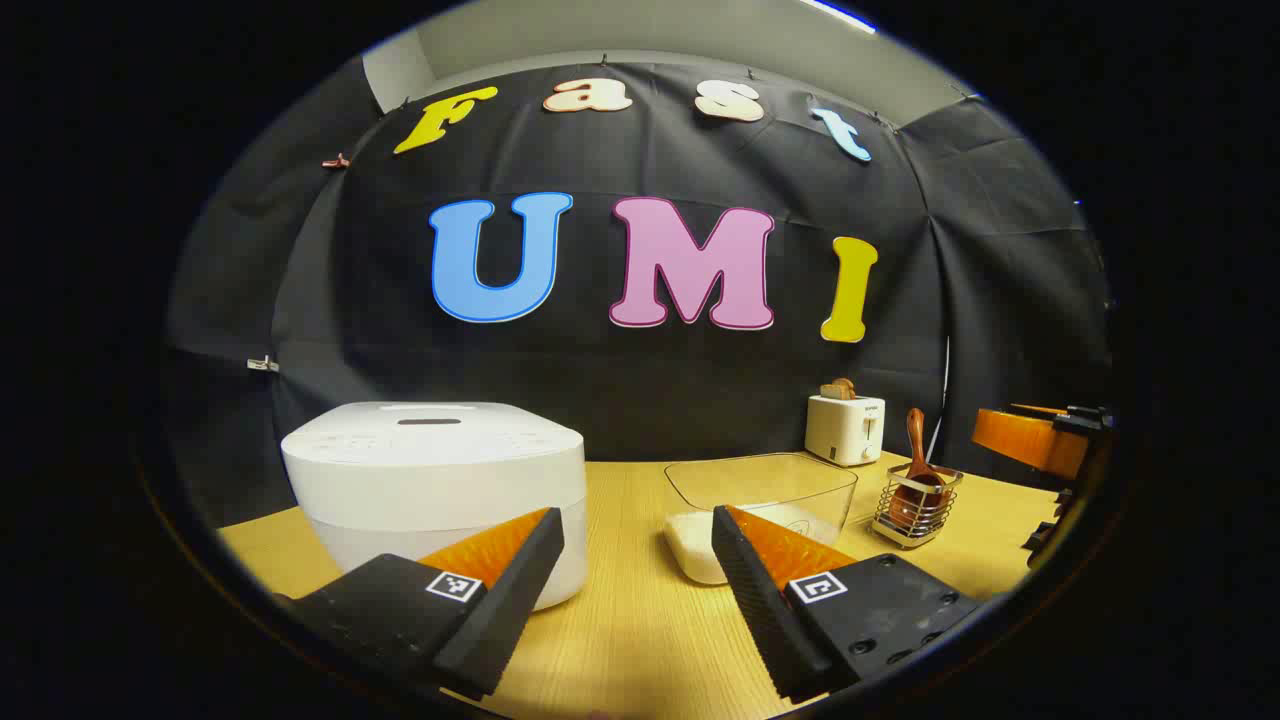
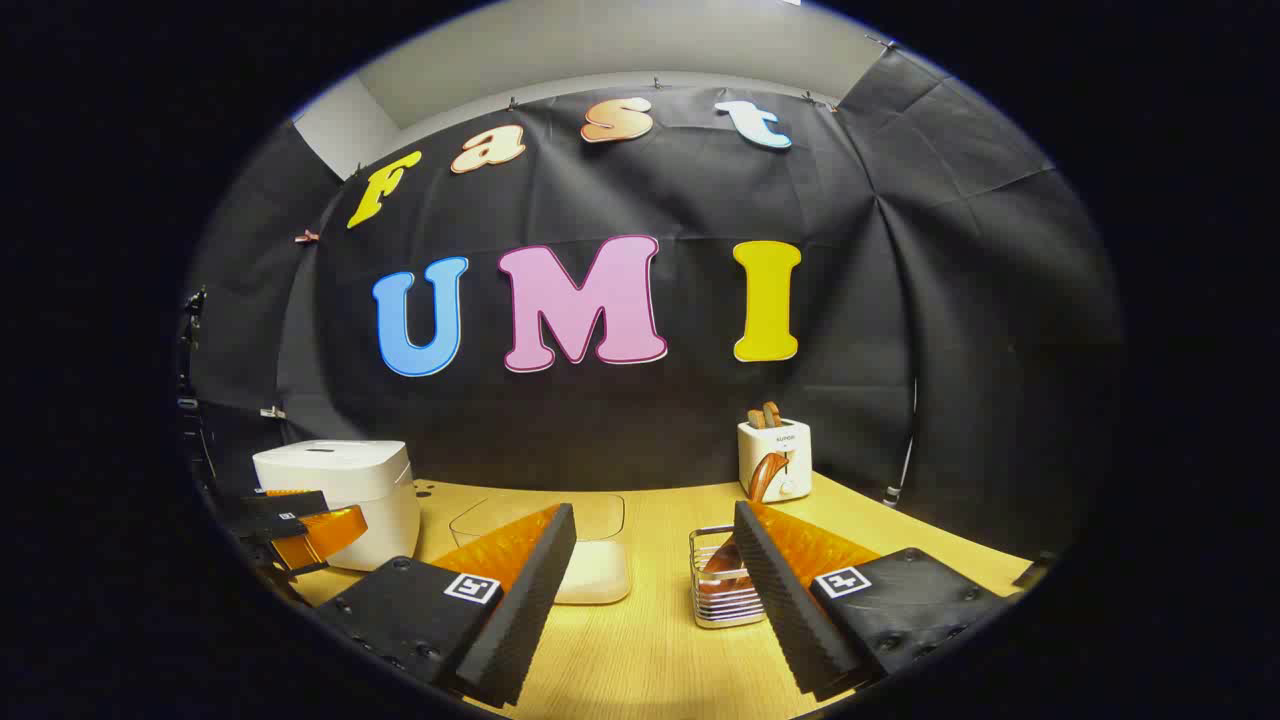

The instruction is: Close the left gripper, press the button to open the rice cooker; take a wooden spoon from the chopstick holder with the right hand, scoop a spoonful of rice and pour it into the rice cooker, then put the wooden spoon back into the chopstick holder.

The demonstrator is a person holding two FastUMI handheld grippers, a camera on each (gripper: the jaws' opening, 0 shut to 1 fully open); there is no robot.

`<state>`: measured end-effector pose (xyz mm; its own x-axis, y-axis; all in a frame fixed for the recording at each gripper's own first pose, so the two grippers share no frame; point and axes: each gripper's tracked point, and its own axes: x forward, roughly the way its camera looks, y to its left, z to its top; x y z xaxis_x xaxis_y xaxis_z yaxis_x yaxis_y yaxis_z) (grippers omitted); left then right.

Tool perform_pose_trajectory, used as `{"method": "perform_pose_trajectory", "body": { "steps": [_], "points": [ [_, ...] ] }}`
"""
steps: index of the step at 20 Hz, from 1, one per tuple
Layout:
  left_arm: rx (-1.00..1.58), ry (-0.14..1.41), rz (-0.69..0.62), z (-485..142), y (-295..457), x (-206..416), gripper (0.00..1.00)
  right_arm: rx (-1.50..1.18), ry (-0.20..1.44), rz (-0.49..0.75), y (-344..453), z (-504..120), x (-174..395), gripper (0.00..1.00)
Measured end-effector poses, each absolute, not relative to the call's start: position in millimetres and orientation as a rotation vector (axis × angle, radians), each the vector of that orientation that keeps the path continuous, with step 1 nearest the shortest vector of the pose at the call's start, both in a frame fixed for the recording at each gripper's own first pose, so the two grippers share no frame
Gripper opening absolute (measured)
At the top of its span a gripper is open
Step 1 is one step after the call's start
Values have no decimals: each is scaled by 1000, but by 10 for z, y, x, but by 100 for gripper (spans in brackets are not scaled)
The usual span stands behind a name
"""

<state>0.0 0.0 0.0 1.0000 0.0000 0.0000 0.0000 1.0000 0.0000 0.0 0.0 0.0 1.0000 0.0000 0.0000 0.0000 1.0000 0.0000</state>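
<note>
A white rice cooker [image 1: 435, 480] with its lid down stands at the left of the wooden table; it sits smaller in the right gripper view [image 2: 340, 495]. My left gripper [image 1: 638, 525] hovers open just right of the cooker, nothing between its fingers. A clear container of rice [image 1: 765, 510] lies ahead [image 2: 590, 560]. A wooden spoon [image 1: 918, 470] stands in the wire chopstick holder [image 1: 915, 510] to the right. My right gripper [image 2: 655, 520] is open near the table's front, the holder [image 2: 725, 590] just ahead by its right finger, with the spoon [image 2: 770, 475] sticking up.
A white toaster [image 1: 846, 428] with bread stands at the back right by the wall, also in the right gripper view [image 2: 775, 455]. The other gripper [image 1: 1040, 440] shows at the far right edge; in the right gripper view the left one [image 2: 295, 525] sits before the cooker.
</note>
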Motion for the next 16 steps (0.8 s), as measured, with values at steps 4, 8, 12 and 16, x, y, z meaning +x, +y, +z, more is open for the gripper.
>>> {"method": "perform_pose_trajectory", "body": {
  "steps": [4,8,12,16],
  "points": [
    [-13,-20,-1,51,16,-13,96,16,14,3,-5,-52,14,98],
    [-3,-41,-4,128,4,-28,96,25,13,2,-7,-59,30,98],
    [7,-30,-2,127,-2,-39,96,13,17,-6,-39,-77,25,98],
    [18,-32,17,201,48,-52,96,26,16,0,-49,-75,31,98]
  ]
}}
